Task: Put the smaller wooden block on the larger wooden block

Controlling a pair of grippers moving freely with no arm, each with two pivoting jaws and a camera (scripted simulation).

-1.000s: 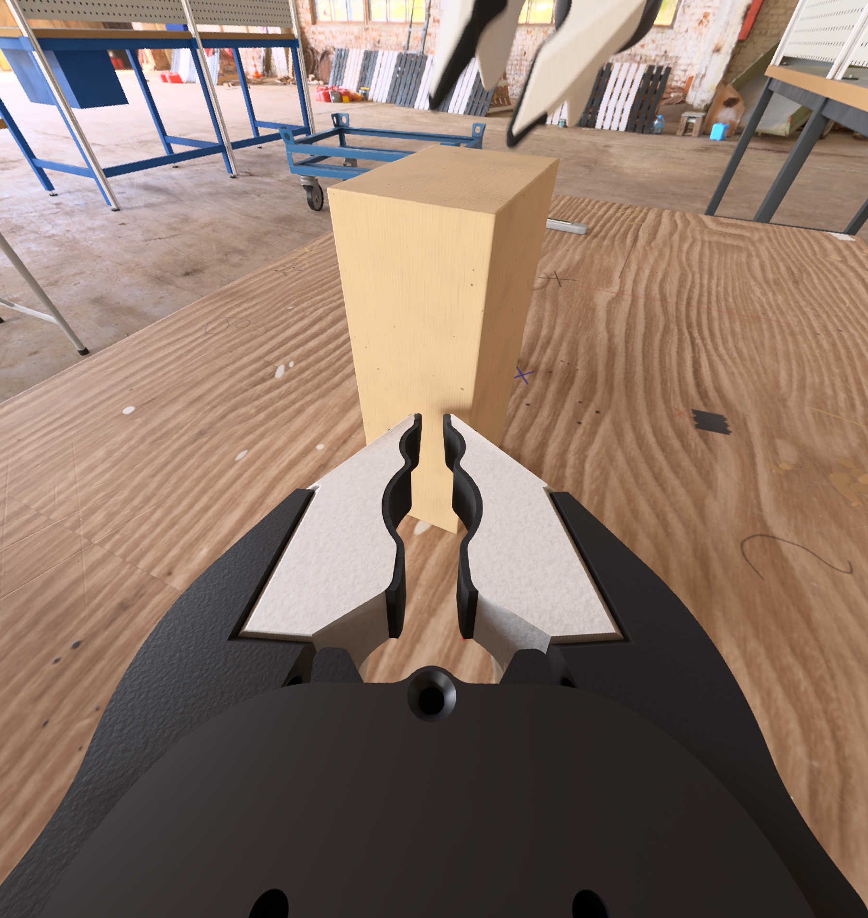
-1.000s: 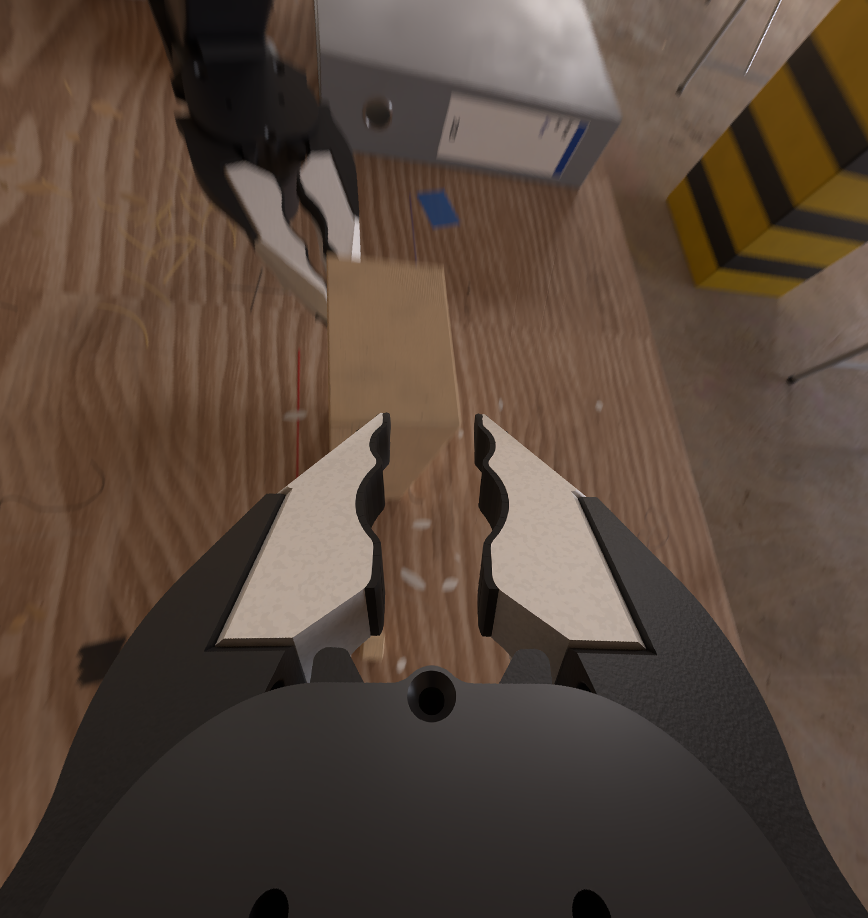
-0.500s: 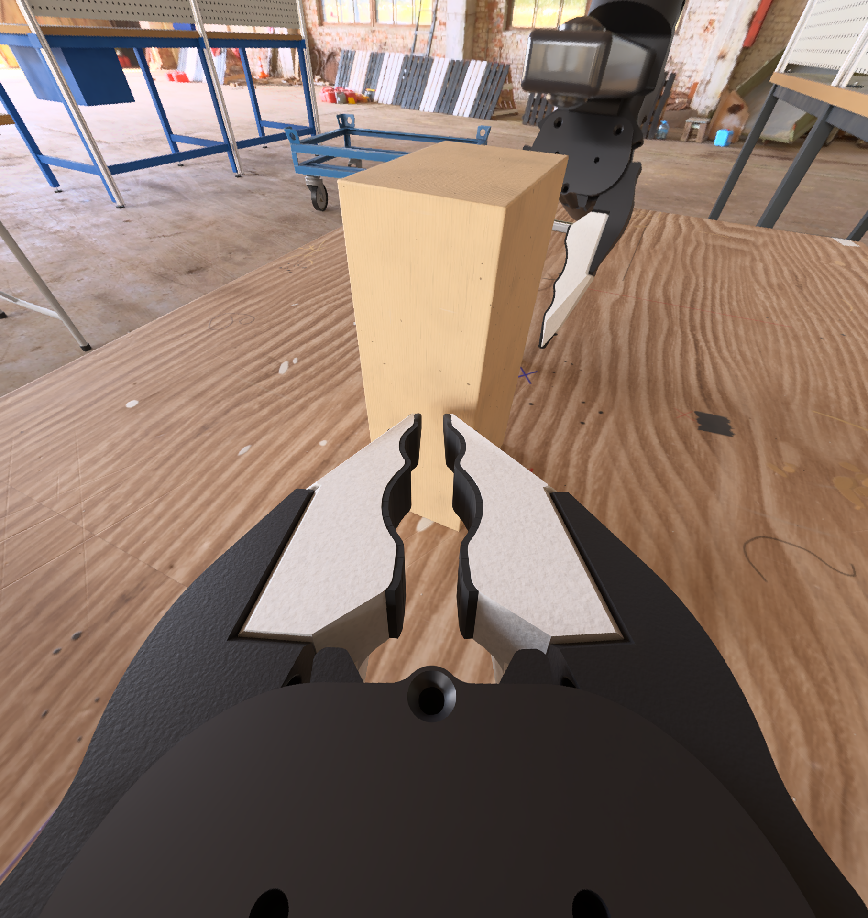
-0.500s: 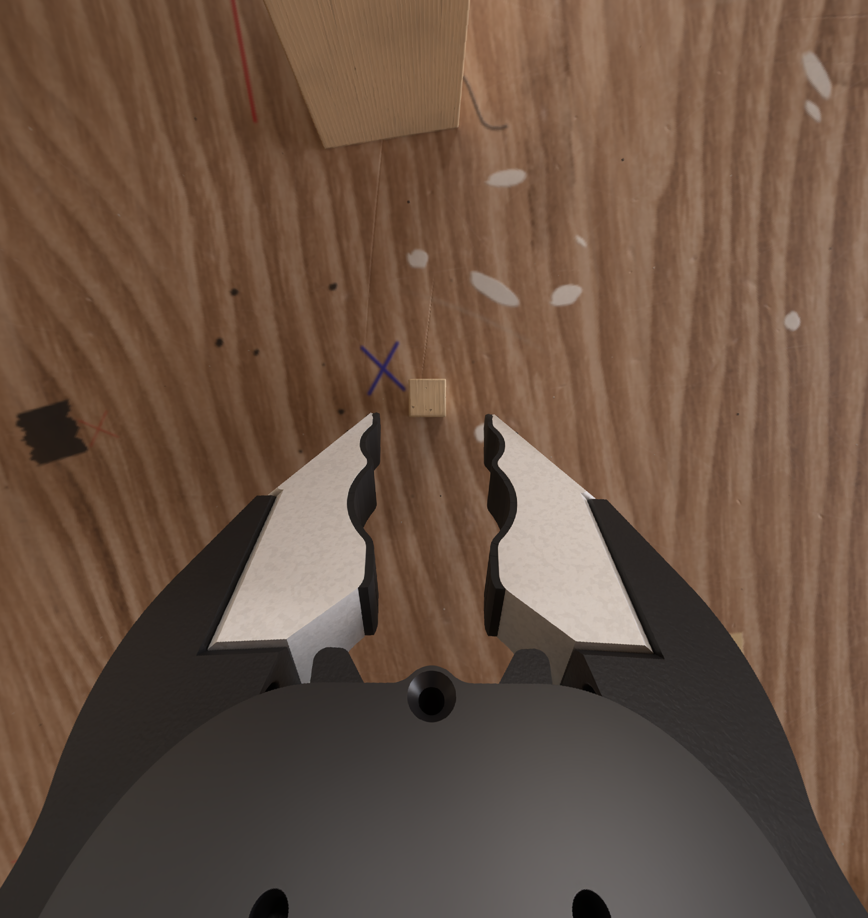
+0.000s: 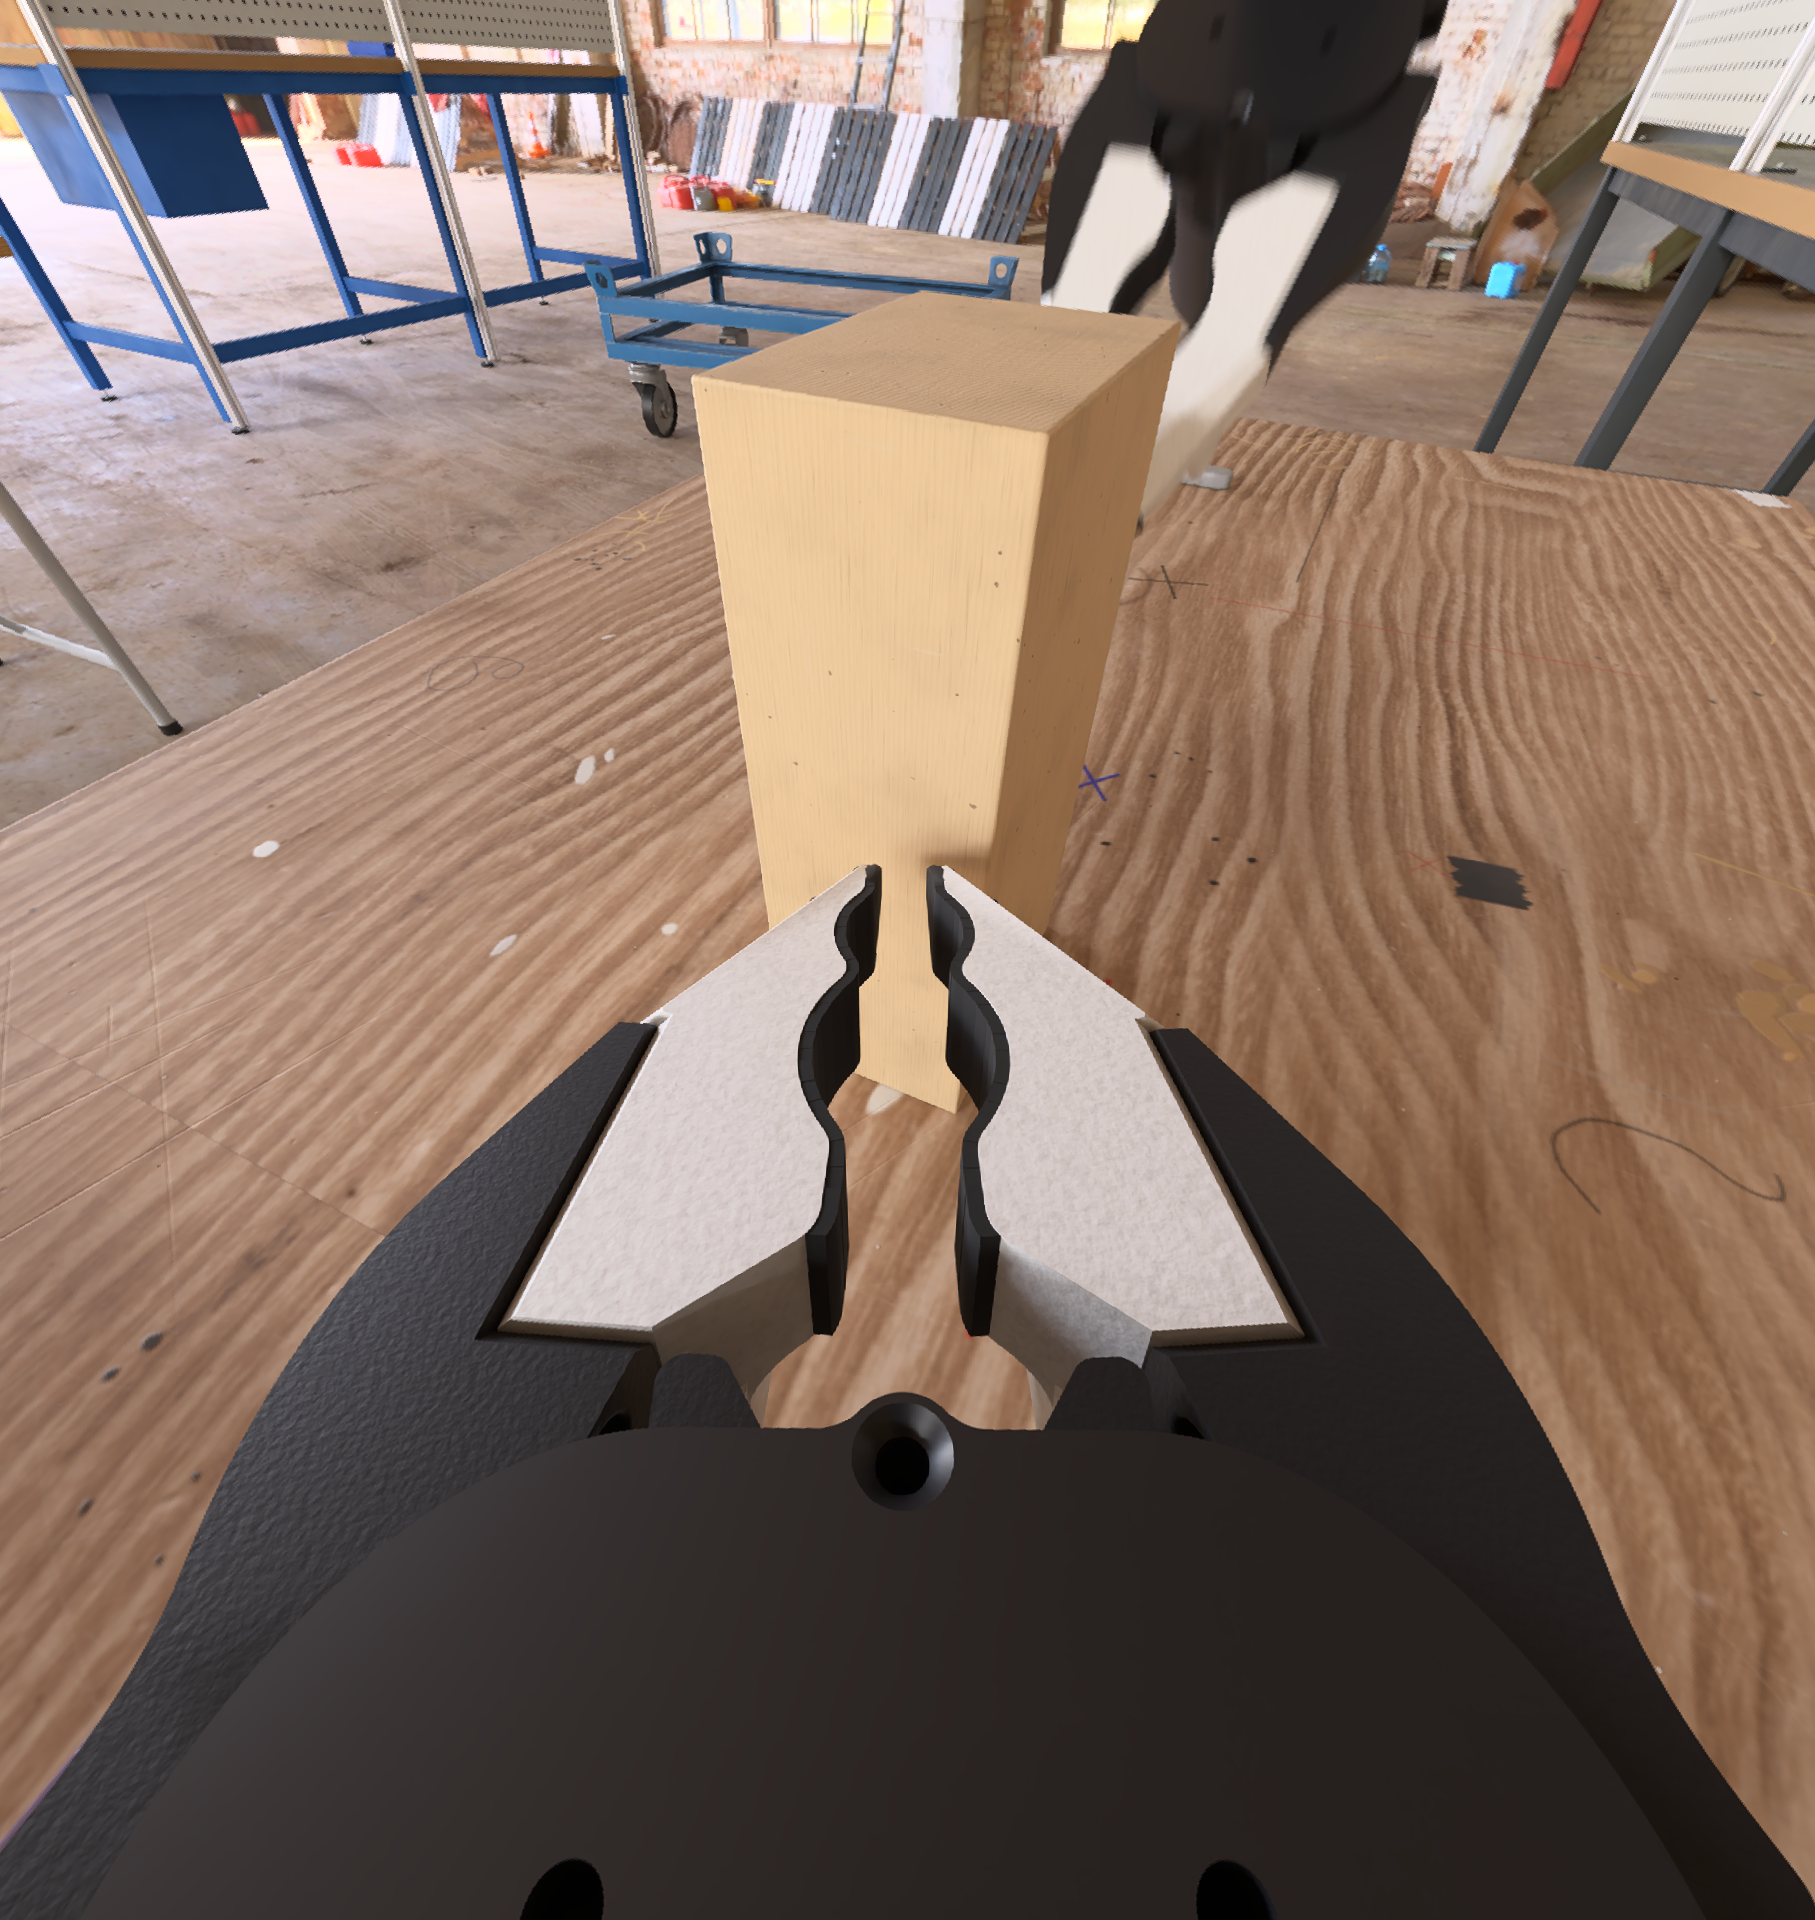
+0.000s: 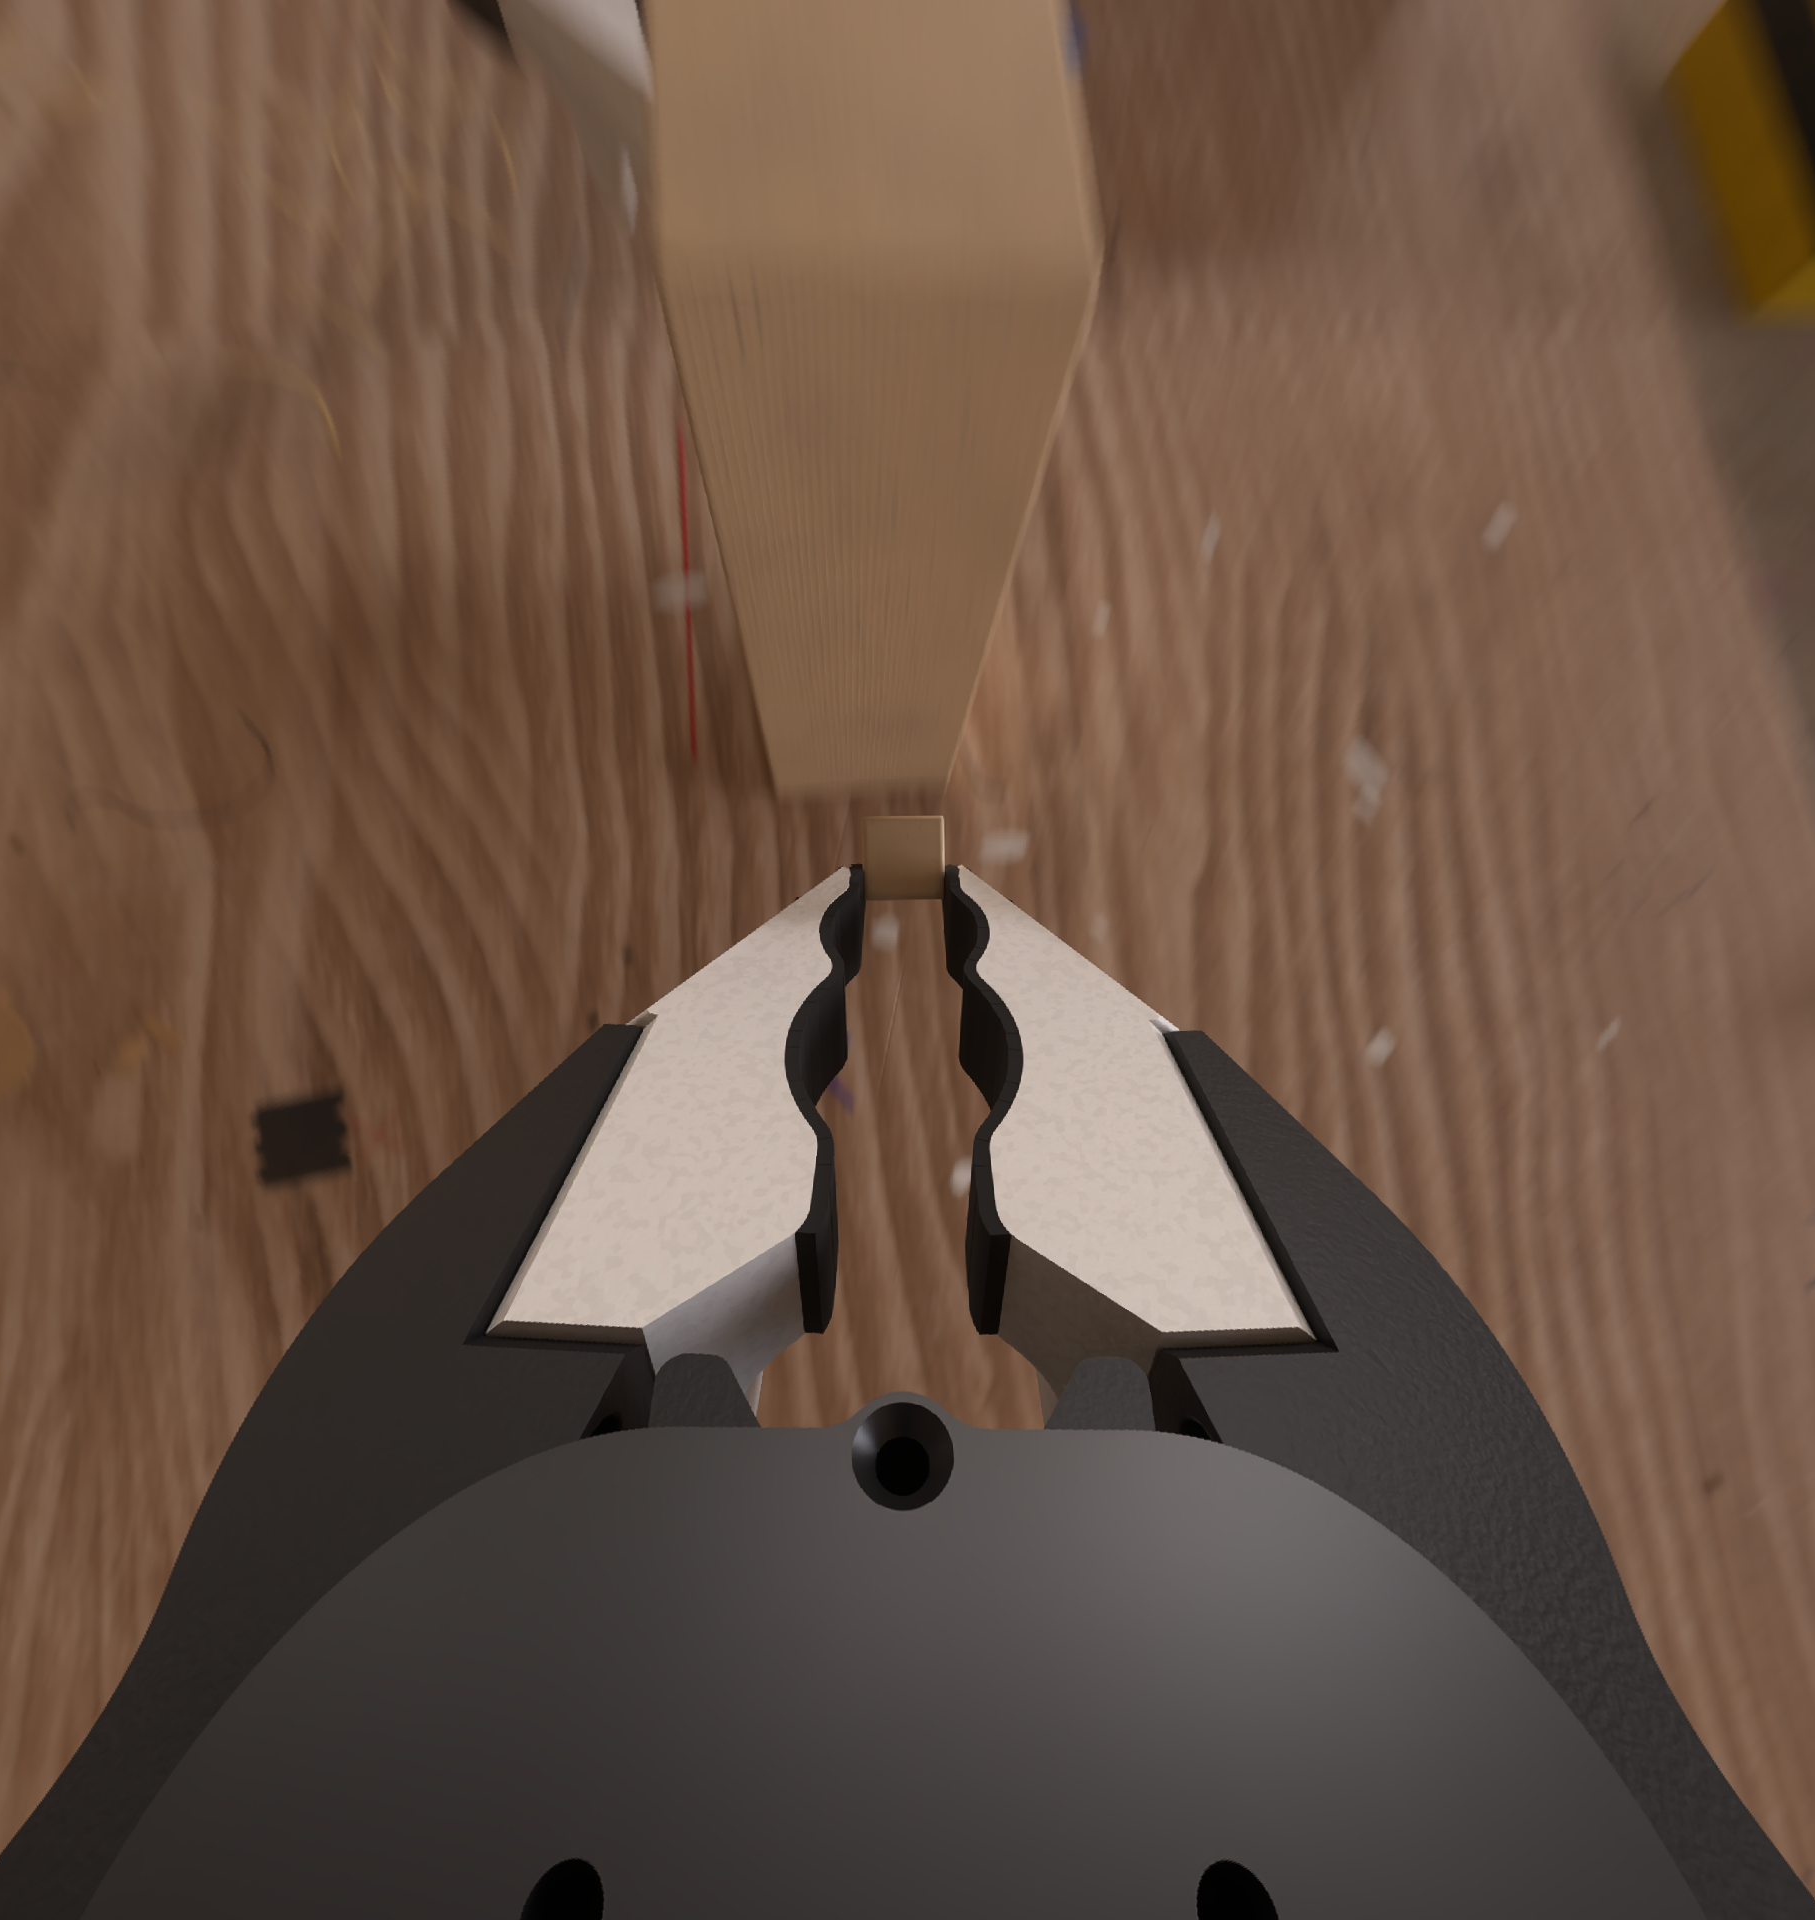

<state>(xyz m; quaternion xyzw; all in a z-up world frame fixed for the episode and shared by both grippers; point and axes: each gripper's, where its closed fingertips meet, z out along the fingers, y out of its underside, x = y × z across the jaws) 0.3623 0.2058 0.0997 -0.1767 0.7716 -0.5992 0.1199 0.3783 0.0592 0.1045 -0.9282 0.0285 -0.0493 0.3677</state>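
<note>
The larger wooden block (image 5: 924, 623) stands upright on the plywood table (image 5: 1454, 1195). My left gripper (image 5: 903, 878) is low in front of the block's near corner, its jaws almost together with nothing between them. My right gripper (image 6: 903, 883) is shut on the smaller wooden block (image 6: 903, 857), a tiny cube pinched at its fingertips, held above the table beside the larger block (image 6: 872, 364). In the left wrist view the right gripper is blurred, above and behind the larger block's top, with one finger (image 5: 1235, 312) showing. The cube is hidden there.
A black tape patch (image 5: 1490, 883) lies on the table to the right of the block; it also shows in the right wrist view (image 6: 300, 1132). A blue wheeled cart (image 5: 799, 301) stands on the floor past the table edge. A yellow and black striped object (image 6: 1786, 156) is beyond the table.
My right gripper was open over the small cube on the table; it has shut on it and lifted it up toward the larger block's top. The left gripper has barely moved.
</note>
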